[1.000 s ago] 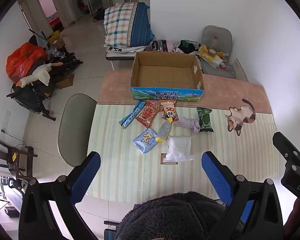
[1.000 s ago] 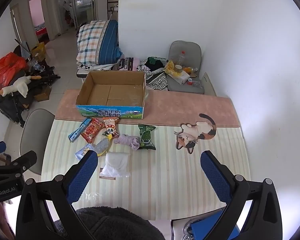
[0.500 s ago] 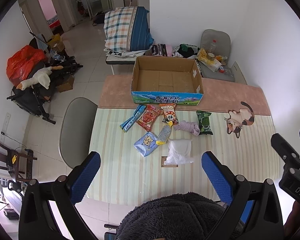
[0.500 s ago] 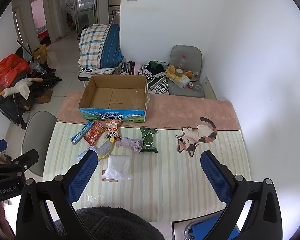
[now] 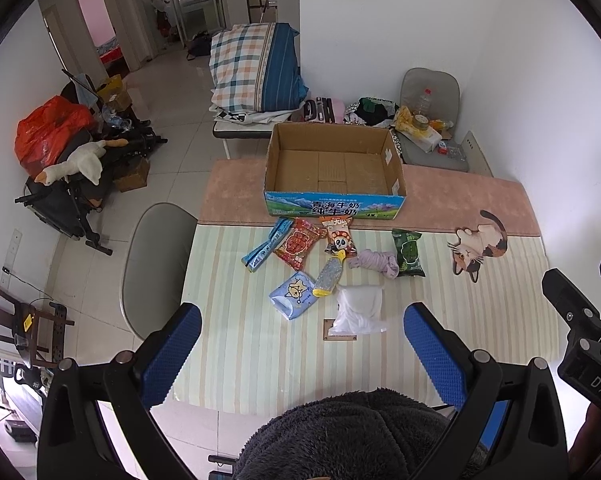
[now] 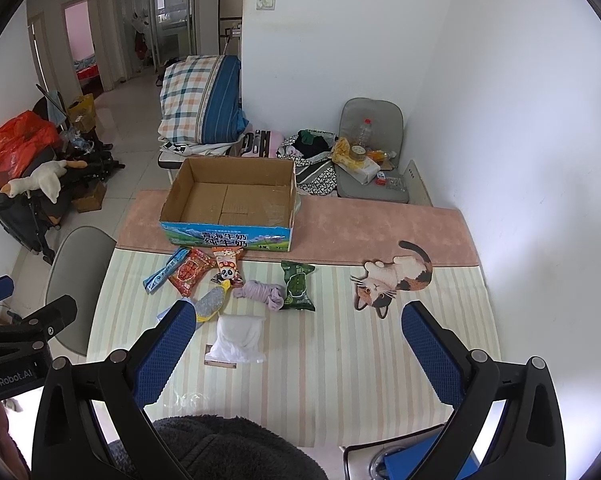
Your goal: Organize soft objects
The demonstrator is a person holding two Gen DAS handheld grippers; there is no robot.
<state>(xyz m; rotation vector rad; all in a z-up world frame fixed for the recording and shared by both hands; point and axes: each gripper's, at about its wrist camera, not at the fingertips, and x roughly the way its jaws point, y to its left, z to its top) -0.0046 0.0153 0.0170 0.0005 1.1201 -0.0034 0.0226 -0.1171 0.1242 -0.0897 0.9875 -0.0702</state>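
Both hand-held grippers higher; blue packet [image 6: 162, 313] now half-hidden.

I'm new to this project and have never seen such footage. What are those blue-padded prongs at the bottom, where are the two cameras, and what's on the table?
No robot here: a person holds a hand tool in each hand, each with two blue-padded fingers and a wide-angle camera looking along them. One picture comes from the left gripper, the other from the right gripper. Both are open, held high above the table, and grip nothing. At each picture's edge you glimpse the other tool.

On the table stands an empty cardboard box. In front of it lie snack packets, among them a red packet and a green packet, plus a rolled lilac cloth, a white plastic bag and a cat-shaped mat. The dark fuzzy thing at the bottom cannot be identified.
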